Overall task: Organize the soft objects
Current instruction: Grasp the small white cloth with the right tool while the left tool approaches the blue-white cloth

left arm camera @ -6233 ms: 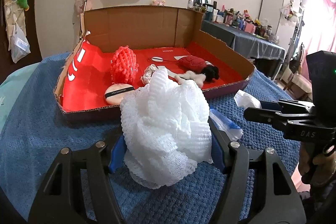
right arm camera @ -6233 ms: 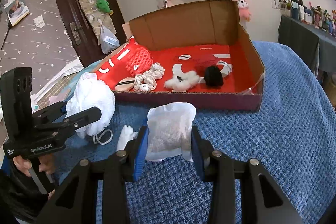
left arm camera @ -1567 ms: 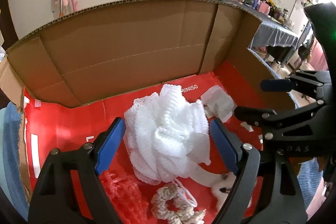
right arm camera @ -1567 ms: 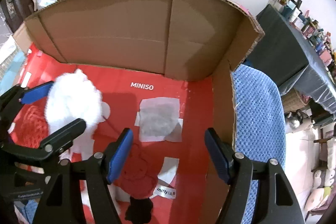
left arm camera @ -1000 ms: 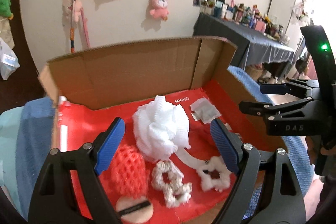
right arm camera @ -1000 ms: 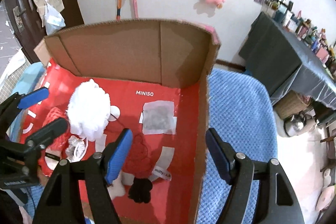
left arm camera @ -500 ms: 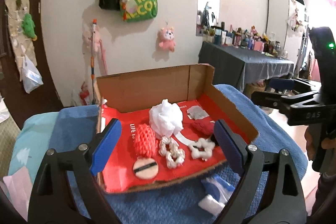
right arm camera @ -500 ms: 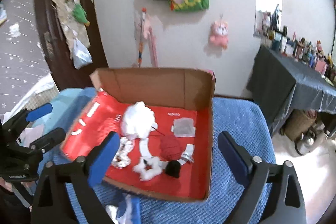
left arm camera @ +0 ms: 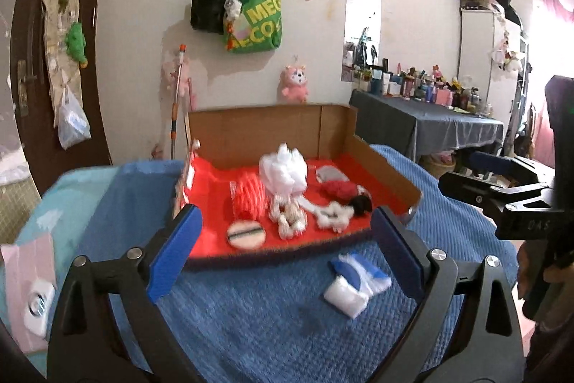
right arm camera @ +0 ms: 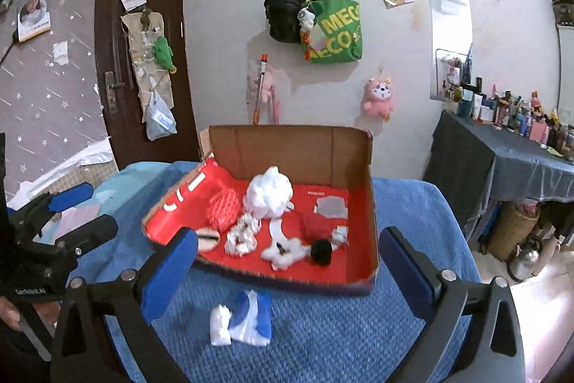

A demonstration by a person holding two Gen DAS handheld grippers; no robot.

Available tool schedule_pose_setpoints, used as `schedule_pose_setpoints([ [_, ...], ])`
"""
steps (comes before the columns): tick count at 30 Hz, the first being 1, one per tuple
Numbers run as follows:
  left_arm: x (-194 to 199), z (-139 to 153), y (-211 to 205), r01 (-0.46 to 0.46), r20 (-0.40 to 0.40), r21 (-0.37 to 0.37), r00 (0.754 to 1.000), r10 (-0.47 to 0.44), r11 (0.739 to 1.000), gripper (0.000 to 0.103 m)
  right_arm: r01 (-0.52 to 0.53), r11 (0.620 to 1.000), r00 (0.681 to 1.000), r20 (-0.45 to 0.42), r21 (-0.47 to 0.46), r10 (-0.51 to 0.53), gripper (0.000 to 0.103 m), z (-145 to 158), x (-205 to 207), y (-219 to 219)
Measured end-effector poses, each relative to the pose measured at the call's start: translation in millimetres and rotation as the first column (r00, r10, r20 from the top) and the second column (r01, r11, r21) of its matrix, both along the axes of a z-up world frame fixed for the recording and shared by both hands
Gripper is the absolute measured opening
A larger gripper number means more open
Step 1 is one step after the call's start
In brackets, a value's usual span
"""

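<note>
Room: a pale wall hung with a green tote bag (right arm camera: 335, 31); a dark door (right arm camera: 140, 60) is seen at left.
Surface: a blue textured blanket (right arm camera: 323, 340) is spread under everything.
Cardboard box (right arm camera: 287, 146): red-lined; a white mesh pouf (right arm camera: 269, 194), red mesh pouf (right arm camera: 223, 211), scrunchie (right arm camera: 242, 236) and powder puff (right arm camera: 207, 238) are kept inside.
Blue-and-white packet (right arm camera: 242, 320): left on the blanket, just before the box.
Left gripper (left arm camera: 283, 250): jaws are opening, nothing held between them.
Right gripper (right arm camera: 287, 270): jaws are opening, nothing held between them.

We see a corrugated cardboard box (right arm camera: 287, 146) with a glossy red printed inside, standing on a waffle-textured blue cloth cover (right arm camera: 323, 340), holding a frilly white mesh bath pouf (right arm camera: 269, 194) and a fluffy white scrunchie (right arm camera: 283, 253), while the claw pads (left arm camera: 175, 250) look matt blue plastic.
</note>
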State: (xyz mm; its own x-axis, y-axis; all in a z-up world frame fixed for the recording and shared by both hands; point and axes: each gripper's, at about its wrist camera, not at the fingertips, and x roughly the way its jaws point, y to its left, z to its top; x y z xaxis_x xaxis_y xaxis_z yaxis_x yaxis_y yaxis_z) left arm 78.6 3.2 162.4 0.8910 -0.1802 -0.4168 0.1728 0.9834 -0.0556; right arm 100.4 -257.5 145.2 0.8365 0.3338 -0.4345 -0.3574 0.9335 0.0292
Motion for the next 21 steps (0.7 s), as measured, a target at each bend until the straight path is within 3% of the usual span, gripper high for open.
schedule_pose_setpoints([
  [5,0,-36,-1,-0.007,-0.055,-0.018,0.998,0.006,1.0,0.096,0.013,0.999,0.998,-0.06,0.036,-0.011,0.103,-36,-3,-7],
  [12,16,-80,0,-0.017,-0.159,-0.027,0.987,0.012,0.999,0.096,0.036,0.999,0.984,-0.174,0.01,-0.034,0.103,-90,12,-8],
  [21,34,-100,5,-0.026,-0.227,-0.016,0.974,0.021,1.0,0.096,0.002,0.998,0.957,-0.29,-0.069,-0.022,0.103,-129,35,7],
])
